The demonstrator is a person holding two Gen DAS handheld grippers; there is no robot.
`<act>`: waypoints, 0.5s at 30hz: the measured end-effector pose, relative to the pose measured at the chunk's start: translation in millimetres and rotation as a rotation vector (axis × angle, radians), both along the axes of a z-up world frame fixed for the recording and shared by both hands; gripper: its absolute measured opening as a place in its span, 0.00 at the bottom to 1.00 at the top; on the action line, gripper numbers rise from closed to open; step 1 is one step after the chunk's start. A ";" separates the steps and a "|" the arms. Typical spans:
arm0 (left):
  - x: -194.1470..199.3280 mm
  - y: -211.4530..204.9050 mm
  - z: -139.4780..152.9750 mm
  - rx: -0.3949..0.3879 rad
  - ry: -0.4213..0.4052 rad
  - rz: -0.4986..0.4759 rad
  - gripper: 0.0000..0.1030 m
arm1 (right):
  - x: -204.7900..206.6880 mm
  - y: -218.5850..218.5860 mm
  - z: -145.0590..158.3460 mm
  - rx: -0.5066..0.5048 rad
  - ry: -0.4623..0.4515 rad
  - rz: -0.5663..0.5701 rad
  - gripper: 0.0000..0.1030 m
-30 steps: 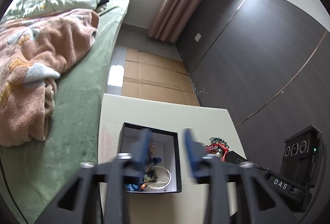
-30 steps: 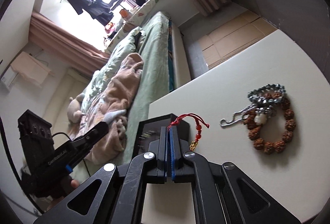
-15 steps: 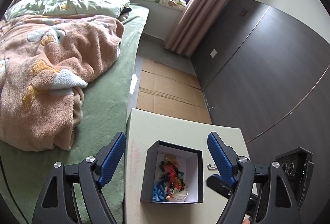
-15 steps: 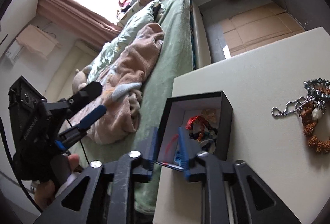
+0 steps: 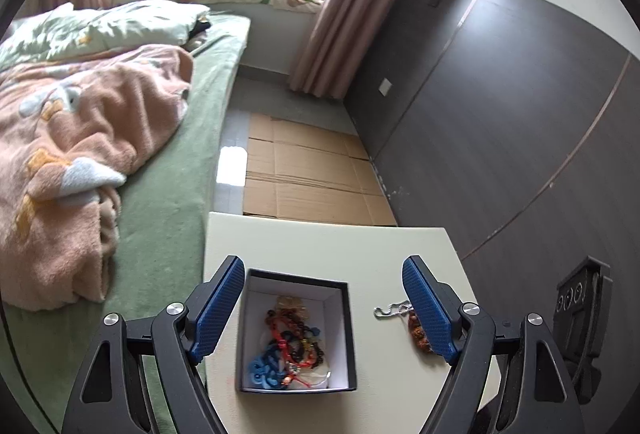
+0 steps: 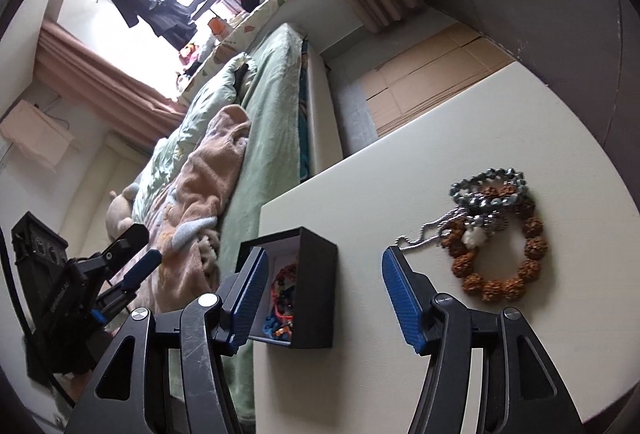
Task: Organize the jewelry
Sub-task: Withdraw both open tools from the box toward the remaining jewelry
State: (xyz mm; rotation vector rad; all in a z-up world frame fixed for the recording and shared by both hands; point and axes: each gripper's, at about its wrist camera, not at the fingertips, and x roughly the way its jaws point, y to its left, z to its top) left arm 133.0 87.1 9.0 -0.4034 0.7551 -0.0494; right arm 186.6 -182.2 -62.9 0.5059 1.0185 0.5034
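- Jewelry (image 5: 289,348) lies tangled inside my black box (image 5: 347,330) on the bench (image 5: 320,246).
- Beaded bracelet (image 6: 502,252) and silver chain (image 6: 424,234) rest on the bench beside it.
- My left hand-held gripper (image 5: 323,308) is spread wide, empty.
- My right hand-held gripper (image 6: 322,298) is likewise wide, empty.

I log, beyond the table's (image 5: 320,246) far edge: flattened cardboard (image 5: 308,174) on the floor. Off its left edge: green bed (image 5: 176,186) carrying a pink fleece blanket (image 5: 80,122) and pale pillow (image 5: 112,22). Pink curtain (image 5: 340,18); dark wall panels (image 5: 500,122) off the right edge.
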 end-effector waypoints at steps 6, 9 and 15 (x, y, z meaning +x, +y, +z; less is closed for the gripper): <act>11.0 -33.8 -5.0 0.040 0.015 -0.079 0.79 | 8.0 -31.2 -7.7 -0.011 0.042 -0.082 0.58; 15.8 -44.8 -9.8 0.041 0.024 -0.094 0.79 | 11.1 -43.8 -12.8 -0.024 0.062 -0.116 0.58; 25.6 -63.3 -14.1 0.060 0.027 -0.124 0.79 | 20.9 -63.6 -24.0 -0.033 0.113 -0.170 0.58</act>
